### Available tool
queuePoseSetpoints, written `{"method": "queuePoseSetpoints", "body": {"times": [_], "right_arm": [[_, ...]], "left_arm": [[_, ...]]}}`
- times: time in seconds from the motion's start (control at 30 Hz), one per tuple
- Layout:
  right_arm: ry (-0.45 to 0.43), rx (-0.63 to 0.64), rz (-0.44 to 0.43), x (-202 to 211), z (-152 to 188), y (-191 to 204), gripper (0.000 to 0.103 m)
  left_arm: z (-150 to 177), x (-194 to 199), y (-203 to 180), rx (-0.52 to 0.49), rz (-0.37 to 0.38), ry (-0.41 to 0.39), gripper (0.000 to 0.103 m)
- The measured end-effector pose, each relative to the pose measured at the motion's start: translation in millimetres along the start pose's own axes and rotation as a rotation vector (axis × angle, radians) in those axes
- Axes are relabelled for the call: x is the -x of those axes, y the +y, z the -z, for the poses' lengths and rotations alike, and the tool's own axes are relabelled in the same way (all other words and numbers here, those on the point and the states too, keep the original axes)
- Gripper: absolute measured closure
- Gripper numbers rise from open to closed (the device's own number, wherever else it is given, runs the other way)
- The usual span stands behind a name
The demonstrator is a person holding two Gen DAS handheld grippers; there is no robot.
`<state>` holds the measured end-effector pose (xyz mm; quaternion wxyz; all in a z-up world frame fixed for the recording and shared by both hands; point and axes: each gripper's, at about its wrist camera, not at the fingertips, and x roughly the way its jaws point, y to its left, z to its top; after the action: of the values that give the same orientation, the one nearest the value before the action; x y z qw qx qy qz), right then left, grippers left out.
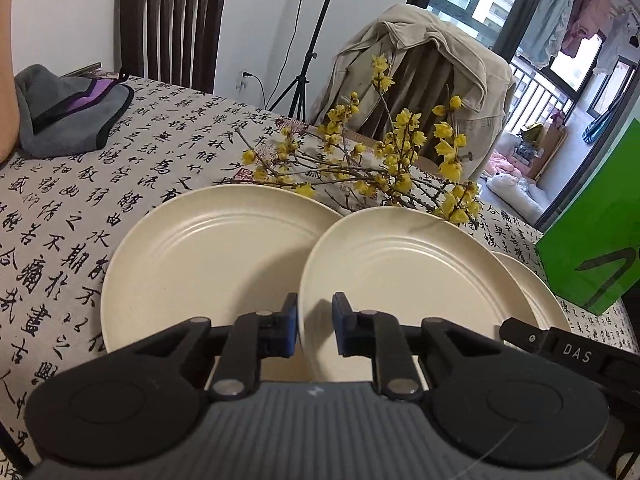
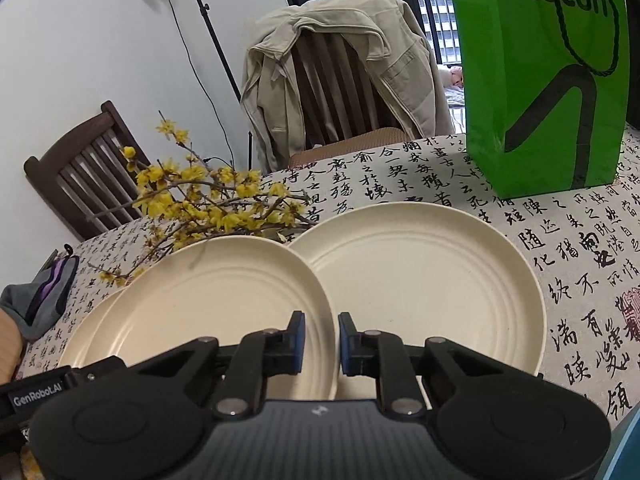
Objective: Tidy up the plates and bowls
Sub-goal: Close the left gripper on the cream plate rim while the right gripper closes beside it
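Note:
Three cream plates lie side by side on the calligraphy tablecloth [image 1: 72, 208]. The middle plate [image 1: 408, 280] [image 2: 224, 300] overlaps its neighbours. My left gripper [image 1: 316, 328] is shut on its left rim, one blue pad outside the rim and one inside. My right gripper [image 2: 322, 340] is shut the same way on its right rim. The left plate [image 1: 208, 256] shows only as a sliver [image 2: 92, 320] in the right wrist view. The right plate [image 2: 432, 280] peeks out behind the middle one [image 1: 532, 292] in the left wrist view.
Yellow flowering branches [image 1: 380, 160] [image 2: 208, 208] lie just behind the plates. A green paper bag [image 1: 592, 220] [image 2: 544, 80] stands at the right. A grey and purple cloth [image 1: 68, 112] sits far left. Across the table stands a chair draped with a beige jacket [image 2: 340, 68].

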<state>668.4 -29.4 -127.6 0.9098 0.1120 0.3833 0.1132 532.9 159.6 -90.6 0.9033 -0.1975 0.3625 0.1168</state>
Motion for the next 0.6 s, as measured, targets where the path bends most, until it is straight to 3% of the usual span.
{"method": "queuePoseSetpoints", "body": {"times": [0.6], "right_arm": [[-0.012, 0.033, 0.006, 1.3, 1.7, 3.3, 0.087]], "left_arm": [[0.8, 3.3, -4.2, -0.033, -0.033, -0.025, 0.085]]}}
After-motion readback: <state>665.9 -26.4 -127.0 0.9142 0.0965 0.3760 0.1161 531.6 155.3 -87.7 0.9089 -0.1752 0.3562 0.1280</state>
